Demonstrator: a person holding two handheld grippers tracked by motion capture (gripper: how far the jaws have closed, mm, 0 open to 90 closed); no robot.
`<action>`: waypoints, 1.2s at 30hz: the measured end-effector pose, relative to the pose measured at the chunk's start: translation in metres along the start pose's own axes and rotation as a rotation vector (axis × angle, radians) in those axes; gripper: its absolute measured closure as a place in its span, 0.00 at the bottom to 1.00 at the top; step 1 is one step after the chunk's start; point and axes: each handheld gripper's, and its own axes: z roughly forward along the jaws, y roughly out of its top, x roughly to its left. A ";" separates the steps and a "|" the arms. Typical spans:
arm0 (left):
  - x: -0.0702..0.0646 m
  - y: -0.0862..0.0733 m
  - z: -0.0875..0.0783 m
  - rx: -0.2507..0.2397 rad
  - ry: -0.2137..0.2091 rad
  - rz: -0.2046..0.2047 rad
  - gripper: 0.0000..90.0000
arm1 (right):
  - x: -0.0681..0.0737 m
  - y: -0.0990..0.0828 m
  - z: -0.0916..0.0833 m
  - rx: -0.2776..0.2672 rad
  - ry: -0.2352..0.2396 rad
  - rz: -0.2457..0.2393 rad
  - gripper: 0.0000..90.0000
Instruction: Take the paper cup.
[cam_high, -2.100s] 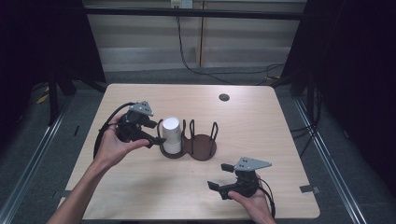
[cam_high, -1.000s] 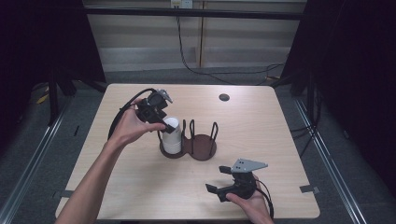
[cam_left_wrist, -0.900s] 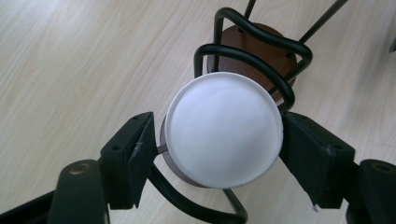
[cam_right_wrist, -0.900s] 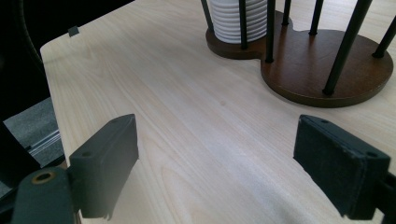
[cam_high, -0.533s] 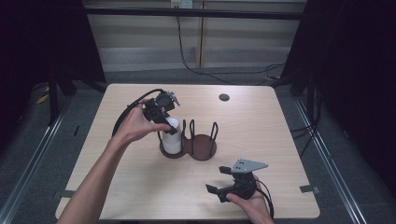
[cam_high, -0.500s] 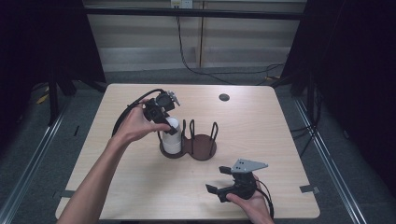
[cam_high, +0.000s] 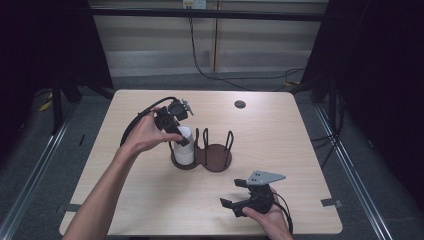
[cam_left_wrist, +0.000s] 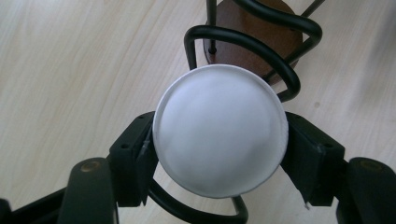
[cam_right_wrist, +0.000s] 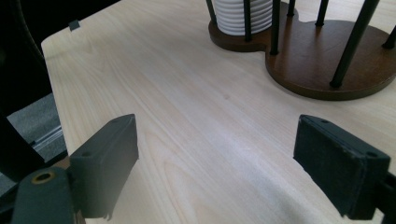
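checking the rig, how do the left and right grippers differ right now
The left gripper is raised over the wooden holder, while the right gripper sits low near the table's front edge. The left gripper's jaws flank the top of the white cup stack, touching or nearly so; the right gripper's jaws stand wide apart around bare tabletop. The left points down, the right roughly level. Both are hand-held with black jaws.
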 end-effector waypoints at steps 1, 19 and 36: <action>0.000 0.000 0.000 0.006 -0.007 -0.001 0.37 | 0.000 0.000 0.000 0.003 -0.001 -0.009 0.15; -0.001 0.007 -0.007 0.007 -0.013 0.013 0.39 | 0.000 0.000 0.001 0.006 -0.003 0.004 0.15; 0.000 0.009 -0.018 -0.025 0.005 -0.014 0.40 | -0.001 0.000 0.002 0.024 -0.006 0.012 0.15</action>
